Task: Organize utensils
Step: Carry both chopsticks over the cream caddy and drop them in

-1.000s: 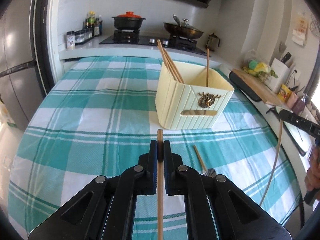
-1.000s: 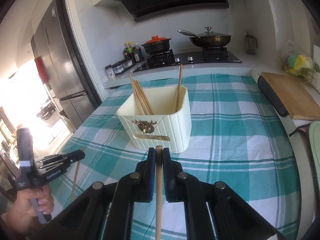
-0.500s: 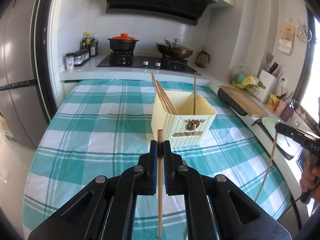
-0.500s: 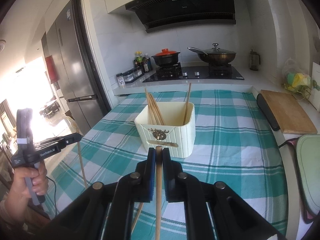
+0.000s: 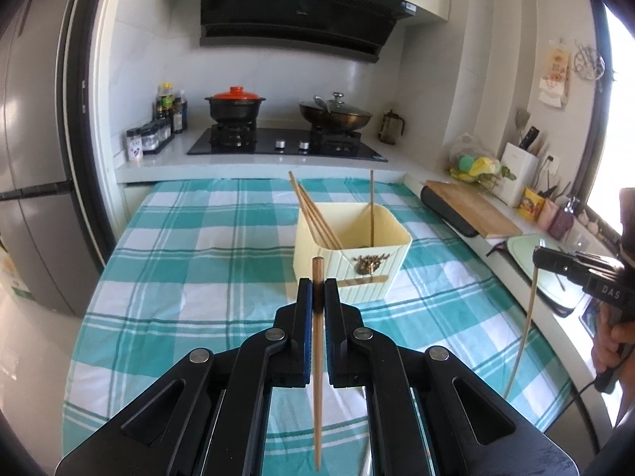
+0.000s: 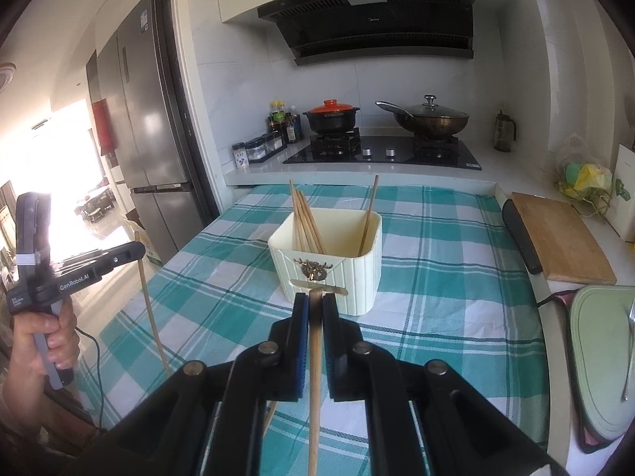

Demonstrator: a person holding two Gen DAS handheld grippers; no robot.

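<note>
- My left gripper [image 5: 318, 291] is clamped on a wooden chopstick [image 5: 317, 361], pinched near its top end, so most of its length hangs below the jaws.
- My right gripper [image 6: 314, 303] grips a second chopstick [image 6: 314, 380] the same way, tip just clearing the pads.
- The cream holder [image 6: 337, 273] stands on the checked cloth [image 6: 436, 238], ahead of both grippers, nearer the far half of the table. Several chopsticks lean in its left corner, and one stands alone at the right.
- I judge these sticks light, stiff and smooth. Held this high they could pivot or slip, so a firm pinch and a slow, upright descent into the holder seem wise.
</note>
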